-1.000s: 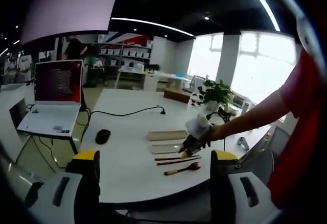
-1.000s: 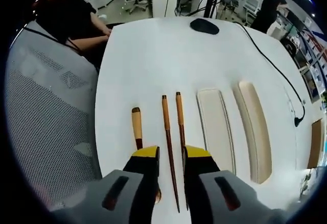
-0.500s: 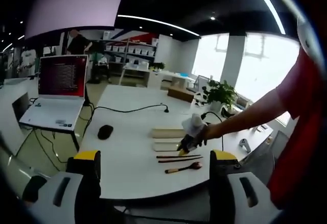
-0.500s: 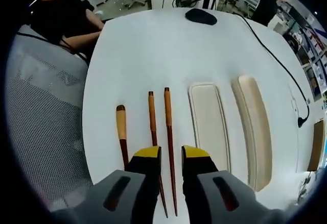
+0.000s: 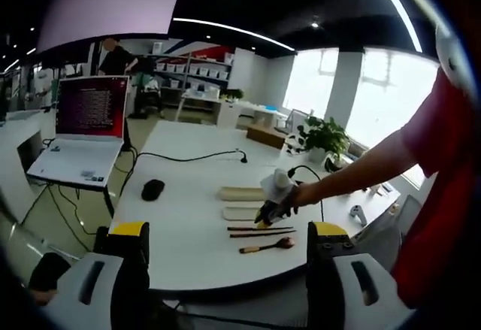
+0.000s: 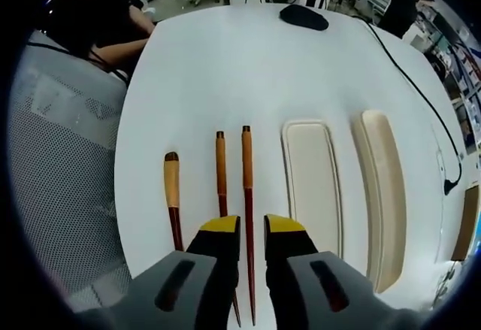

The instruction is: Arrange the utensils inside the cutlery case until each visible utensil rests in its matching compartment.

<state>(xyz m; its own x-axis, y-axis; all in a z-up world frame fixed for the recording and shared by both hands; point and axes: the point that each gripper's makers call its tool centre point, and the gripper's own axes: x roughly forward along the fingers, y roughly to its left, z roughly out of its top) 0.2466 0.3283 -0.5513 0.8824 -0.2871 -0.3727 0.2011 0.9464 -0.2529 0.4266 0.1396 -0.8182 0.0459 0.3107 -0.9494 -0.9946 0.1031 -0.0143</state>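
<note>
Wooden, 2 slim brown chopsticks [image 6: 246,195] lie near the white table's [image 6: 225,67] near edge beside the shallow cream case tray [image 6: 314,187]; right gripper [image 6: 252,228], jaws slightly parted, straddles 1, so descend squarely before pinching; left gripper [image 5: 225,232] hangs spread.

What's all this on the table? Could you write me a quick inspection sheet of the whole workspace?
Surface: white table, mostly bare.
Job's things: two chopsticks side by side, a spoon beside them, then a shallow tray and a second cream piece; nothing is in the tray yet.
Clutter: black mouse at the far end.
Grippers: right gripper low over the chopsticks, one chopstick running between its fingers, not clamped; left gripper held back from the table, open.
Cables: black cable along the table's edge.
Surroundings: laptop, potted plant, mesh chair, people seated and standing nearby.
</note>
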